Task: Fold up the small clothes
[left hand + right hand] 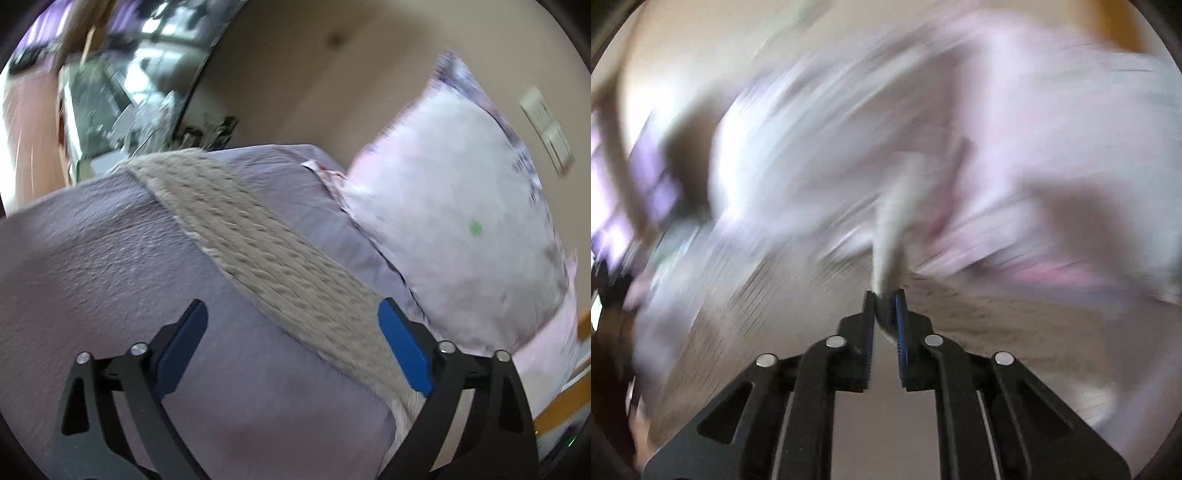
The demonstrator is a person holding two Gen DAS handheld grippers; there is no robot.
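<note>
In the left wrist view my left gripper (291,314) is open and empty above a bed with a lilac cover (110,258). A beige knitted cloth (266,243) lies in a long band across the cover and runs between my blue pads (404,347). In the right wrist view, which is heavily blurred, my right gripper (885,295) is shut on a pale whitish garment (897,214) that stretches up from the fingertips. A beige knitted surface (979,317) shows below it.
A white and pink pillow (454,229) leans against the beige wall (295,74) at the right. A wall switch plate (546,129) is at the far right. A cluttered desk area (122,92) lies beyond the bed at the left. A wooden bed edge (561,402) shows at the lower right.
</note>
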